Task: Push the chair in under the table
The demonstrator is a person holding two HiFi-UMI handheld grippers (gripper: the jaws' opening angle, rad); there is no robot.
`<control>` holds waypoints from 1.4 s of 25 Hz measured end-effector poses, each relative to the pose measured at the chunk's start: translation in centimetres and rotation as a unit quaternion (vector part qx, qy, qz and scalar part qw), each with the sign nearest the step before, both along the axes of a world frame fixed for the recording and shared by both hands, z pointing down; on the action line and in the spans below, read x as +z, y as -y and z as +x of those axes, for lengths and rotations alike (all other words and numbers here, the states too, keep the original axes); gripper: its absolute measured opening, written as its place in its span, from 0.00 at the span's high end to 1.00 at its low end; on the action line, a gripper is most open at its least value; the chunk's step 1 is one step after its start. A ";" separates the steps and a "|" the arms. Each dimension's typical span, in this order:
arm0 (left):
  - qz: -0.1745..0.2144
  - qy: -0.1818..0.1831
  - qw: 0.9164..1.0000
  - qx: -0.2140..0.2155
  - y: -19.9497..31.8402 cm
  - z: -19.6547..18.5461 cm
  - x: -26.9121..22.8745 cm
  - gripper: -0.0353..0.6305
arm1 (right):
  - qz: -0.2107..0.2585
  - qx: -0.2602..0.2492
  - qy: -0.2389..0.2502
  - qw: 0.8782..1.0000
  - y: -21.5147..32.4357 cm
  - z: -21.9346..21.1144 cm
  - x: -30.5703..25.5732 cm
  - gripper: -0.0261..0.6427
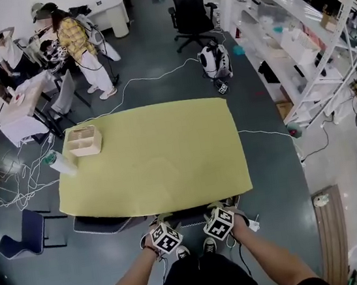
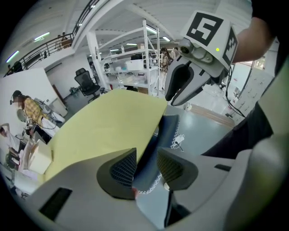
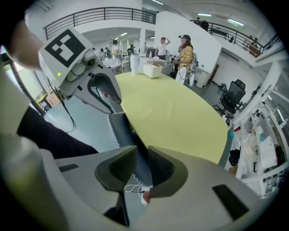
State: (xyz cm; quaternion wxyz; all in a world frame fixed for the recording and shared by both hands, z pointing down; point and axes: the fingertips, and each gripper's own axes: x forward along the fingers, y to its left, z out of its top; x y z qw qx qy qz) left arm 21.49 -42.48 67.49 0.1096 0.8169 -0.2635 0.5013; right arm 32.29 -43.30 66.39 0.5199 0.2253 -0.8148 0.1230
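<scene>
**Chair pushed under the tabletop.** The chair [image 1: 120,223] is tucked beneath the near edge of the yellow tabletop [image 1: 160,154], with only its dark back rim showing. The left tool [image 2: 146,166] and right tool [image 3: 141,166] hang side by side above that rim, pointing steeply down. The left tool's jaws stand moderately apart and the right tool's narrowly apart. The chair back shows through each gap, gripped by neither. A wooden box [image 1: 83,140] sits at the far left corner.

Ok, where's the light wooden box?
In the head view, the light wooden box sits on the far left corner of the yellow table, beside a white container.
</scene>
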 end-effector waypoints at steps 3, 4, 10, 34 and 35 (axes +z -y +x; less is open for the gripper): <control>0.022 -0.024 0.999 -0.014 1.0 0.6 -2.9 0.74 | 0.016 0.021 0.026 0.999 0.8 -0.5 -3.1 0.86; 0.031 -0.031 0.999 -0.017 1.4 0.8 -3.9 0.75 | 0.023 0.026 0.034 0.999 1.1 -0.7 -4.1 0.86; 0.078 -0.071 0.994 -0.042 2.5 1.2 -9.8 0.80 | 0.057 0.050 0.068 0.995 1.8 -1.4 -9.1 0.89; 0.230 -0.227 0.940 -0.108 5.4 -0.7 -31.0 0.92 | 0.175 0.153 0.224 0.946 6.5 -0.5 -28.8 0.93; 0.235 -0.230 0.938 -0.108 5.4 -0.9 -31.6 0.93 | 0.179 0.151 0.226 0.946 6.5 -0.7 -29.2 0.93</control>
